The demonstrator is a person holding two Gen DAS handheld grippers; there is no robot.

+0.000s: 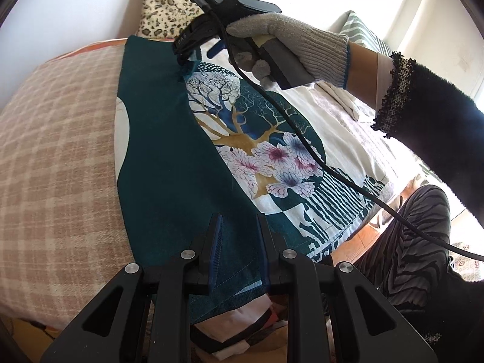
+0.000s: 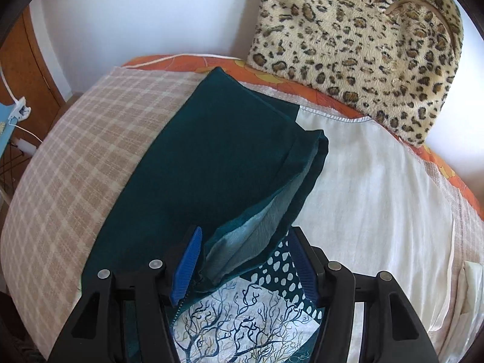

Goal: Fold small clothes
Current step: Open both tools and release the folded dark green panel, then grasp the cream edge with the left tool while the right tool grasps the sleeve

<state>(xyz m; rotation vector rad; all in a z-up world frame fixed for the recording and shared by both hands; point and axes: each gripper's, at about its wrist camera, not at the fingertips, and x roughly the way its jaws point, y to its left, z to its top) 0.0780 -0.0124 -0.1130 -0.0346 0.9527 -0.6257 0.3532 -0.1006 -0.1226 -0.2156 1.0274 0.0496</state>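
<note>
A dark teal garment (image 1: 157, 151) with a tree-and-flower print (image 1: 242, 139) lies on the bed, its plain teal side folded over the print. My left gripper (image 1: 239, 227) is at the near hem, shut on the teal cloth, which fills the narrow gap between its blue pads. At the far end, a gloved hand (image 1: 287, 36) holds my right gripper (image 1: 196, 54) over the garment. In the right wrist view the right gripper (image 2: 246, 233) stands wide. A raised teal fold (image 2: 257, 227) with a paler underside rises between its jaws, touching the left pad (image 2: 187, 266). Dotted print shows beside the right pad.
A beige plaid blanket (image 1: 60, 151) covers the bed left of the garment, and a white cloth (image 2: 363, 196) lies to its right. A leopard-print cushion (image 2: 363, 45) leans on the wall behind. The right gripper's black cable (image 1: 302, 139) crosses the print. A person's striped trouser leg (image 1: 408, 242) is at right.
</note>
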